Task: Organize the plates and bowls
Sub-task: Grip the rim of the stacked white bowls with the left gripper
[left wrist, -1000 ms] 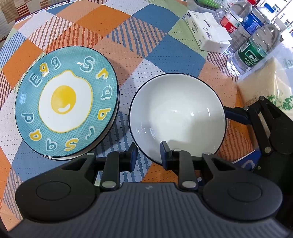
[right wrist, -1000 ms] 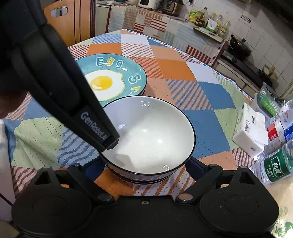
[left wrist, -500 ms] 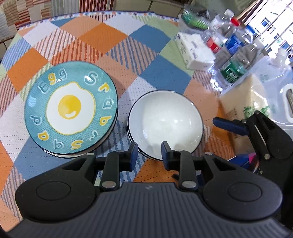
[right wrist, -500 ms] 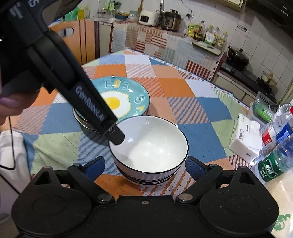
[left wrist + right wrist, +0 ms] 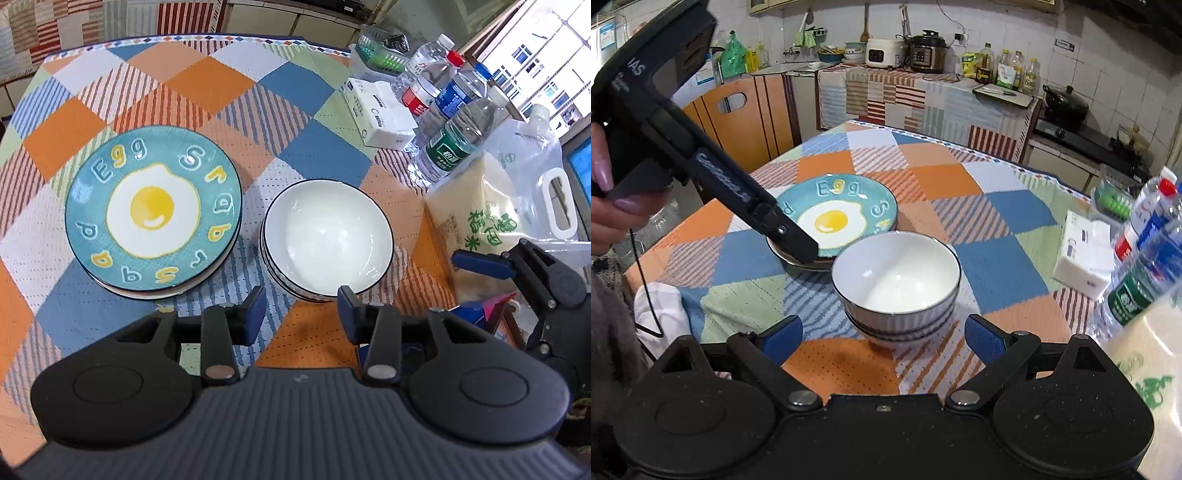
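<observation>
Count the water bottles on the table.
3 for certain, clustered at the table's right edge beside the rice bag: green-label bottle nearest, blue-label bottle behind it, red-label bottle farthest. Another may be hidden behind them.

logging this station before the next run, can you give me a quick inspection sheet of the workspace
surface: round table under a patchwork tablecloth.
job's things: egg plate tops a stack of plates; white bowl tops a stack of bowls beside it, apart.
clutter: water bottles, tissue pack, bag of rice, green basket.
grippers: left gripper open, empty; right gripper open, empty, short of the bowls.
cables: thin black cable hanging at the table edge.
surroundings: kitchen counter with cookers, stove with wok, wooden chair.
</observation>
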### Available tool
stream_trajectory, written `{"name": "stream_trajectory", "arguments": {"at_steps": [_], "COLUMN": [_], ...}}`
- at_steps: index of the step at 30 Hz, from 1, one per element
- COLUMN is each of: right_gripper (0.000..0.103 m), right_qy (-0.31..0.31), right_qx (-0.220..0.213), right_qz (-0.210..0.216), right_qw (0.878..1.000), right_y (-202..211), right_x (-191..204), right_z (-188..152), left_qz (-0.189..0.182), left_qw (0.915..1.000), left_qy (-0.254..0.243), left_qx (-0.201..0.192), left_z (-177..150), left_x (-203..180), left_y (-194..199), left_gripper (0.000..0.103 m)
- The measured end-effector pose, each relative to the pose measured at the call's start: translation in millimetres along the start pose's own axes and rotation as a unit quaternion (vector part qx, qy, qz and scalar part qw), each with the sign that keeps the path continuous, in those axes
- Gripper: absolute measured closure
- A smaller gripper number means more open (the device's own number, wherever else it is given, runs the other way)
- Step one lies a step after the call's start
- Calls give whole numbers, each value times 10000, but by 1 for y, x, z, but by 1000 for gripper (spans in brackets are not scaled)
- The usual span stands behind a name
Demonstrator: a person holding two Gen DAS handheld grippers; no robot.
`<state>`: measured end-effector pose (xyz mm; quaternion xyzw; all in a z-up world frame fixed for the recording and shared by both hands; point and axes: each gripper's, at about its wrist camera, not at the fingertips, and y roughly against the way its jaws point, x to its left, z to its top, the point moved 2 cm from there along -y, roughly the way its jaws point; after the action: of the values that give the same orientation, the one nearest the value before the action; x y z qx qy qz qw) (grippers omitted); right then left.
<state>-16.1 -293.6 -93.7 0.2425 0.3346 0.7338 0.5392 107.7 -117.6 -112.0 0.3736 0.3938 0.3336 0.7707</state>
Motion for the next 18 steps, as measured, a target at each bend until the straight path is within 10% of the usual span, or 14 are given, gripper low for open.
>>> {"name": "stream_trajectory", "arguments": {"at_steps": [18], "right_gripper": [7], "right_qy": [96], "right_qx": [-63], "right_qz": [391], "right_qw": [9992], "right_y": [-106], "right_x": [-22], "right_z": [-32], "left_qz": [-251], "left_qw": [9959], "left_qy": [823], "left_qx": [275], "left_z": [0], "left_x": [27], "left_y": [-70], "left_gripper": [45]}}
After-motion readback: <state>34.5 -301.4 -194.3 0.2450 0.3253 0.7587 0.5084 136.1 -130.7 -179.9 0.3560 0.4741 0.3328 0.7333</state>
